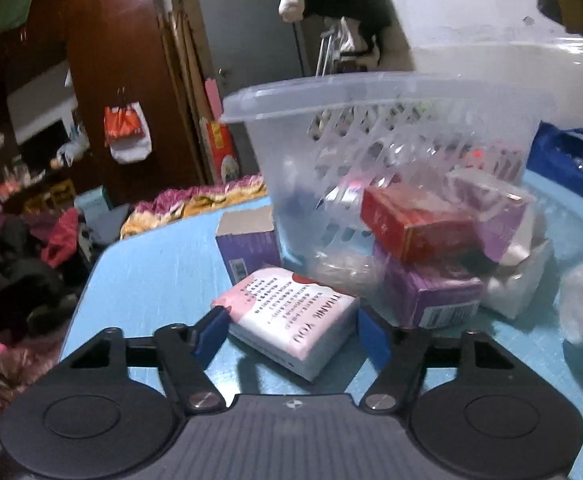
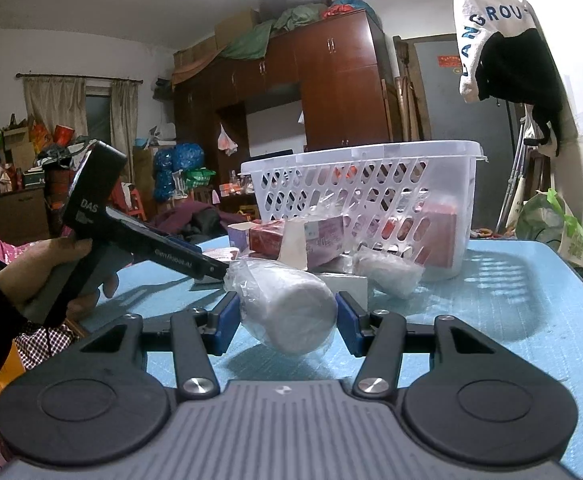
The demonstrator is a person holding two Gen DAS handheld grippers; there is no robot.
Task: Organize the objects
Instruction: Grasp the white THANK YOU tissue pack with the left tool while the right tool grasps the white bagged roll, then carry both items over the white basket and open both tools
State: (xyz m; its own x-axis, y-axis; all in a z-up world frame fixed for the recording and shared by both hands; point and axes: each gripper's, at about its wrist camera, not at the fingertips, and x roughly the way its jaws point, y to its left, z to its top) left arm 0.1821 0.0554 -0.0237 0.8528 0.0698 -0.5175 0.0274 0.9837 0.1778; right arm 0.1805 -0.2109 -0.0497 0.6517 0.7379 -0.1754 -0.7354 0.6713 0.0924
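Both grippers are straddling their targets on the blue surface: the left gripper, spread open, is bracketing a pink-and-white packet; the right gripper, also open, is flanking a wrapped white roll lying lengthwise toward the basket beyond.

Both wrist cams low, close (tabletop level), sharing basket.

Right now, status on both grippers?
Left gripper straddling tissue pack. Right gripper straddling wrapped roll. Basket ahead, boxes between.
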